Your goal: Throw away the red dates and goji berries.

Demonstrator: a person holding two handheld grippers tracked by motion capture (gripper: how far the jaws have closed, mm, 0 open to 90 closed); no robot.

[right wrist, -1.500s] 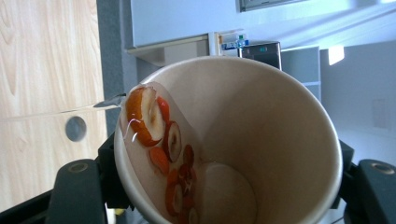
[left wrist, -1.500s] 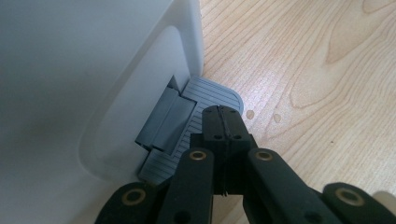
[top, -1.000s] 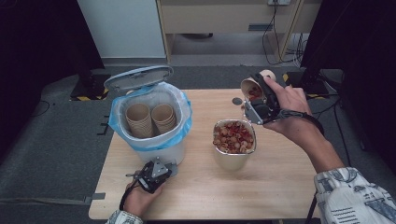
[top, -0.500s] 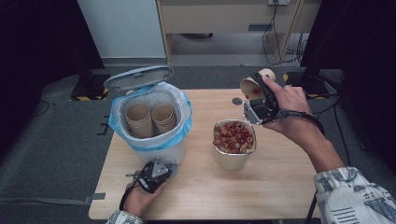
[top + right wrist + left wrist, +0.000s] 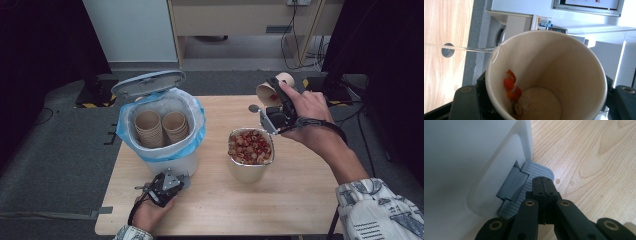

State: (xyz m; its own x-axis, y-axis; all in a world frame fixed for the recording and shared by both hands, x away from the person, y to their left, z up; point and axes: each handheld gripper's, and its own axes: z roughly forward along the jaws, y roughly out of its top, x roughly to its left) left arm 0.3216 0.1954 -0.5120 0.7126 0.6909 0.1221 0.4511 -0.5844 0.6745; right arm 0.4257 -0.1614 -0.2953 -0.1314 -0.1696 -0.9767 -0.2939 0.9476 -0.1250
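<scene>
High view: the right gripper (image 5: 274, 102) is held raised above the far right part of the wooden table (image 5: 300, 200), clamped on a paper cup (image 5: 270, 91) that is tipped on its side with its mouth turned toward the left. Just below and in front of it a metal container (image 5: 251, 159) is seen standing on the table, heaped with red and pale food pieces (image 5: 250, 146). To the left a white bin (image 5: 165, 145) lined with a blue bag (image 5: 196, 137) is placed, its grey lid (image 5: 148, 83) swung open at the back, and two stacks of paper cups (image 5: 161, 127) are set inside it. The left gripper (image 5: 162, 186) is held low at the near foot of the bin.

Left gripper view: the jaws are seen pressed together with nothing between them, their tips resting on the grey ribbed pedal (image 5: 534, 173) at the base of the bin (image 5: 469, 157).

Right gripper view: the paper cup (image 5: 564, 60) is seen from its open mouth, gripped between the jaws at either side; a few red scraps (image 5: 510, 86) are stuck to its inner wall near the bottom
</scene>
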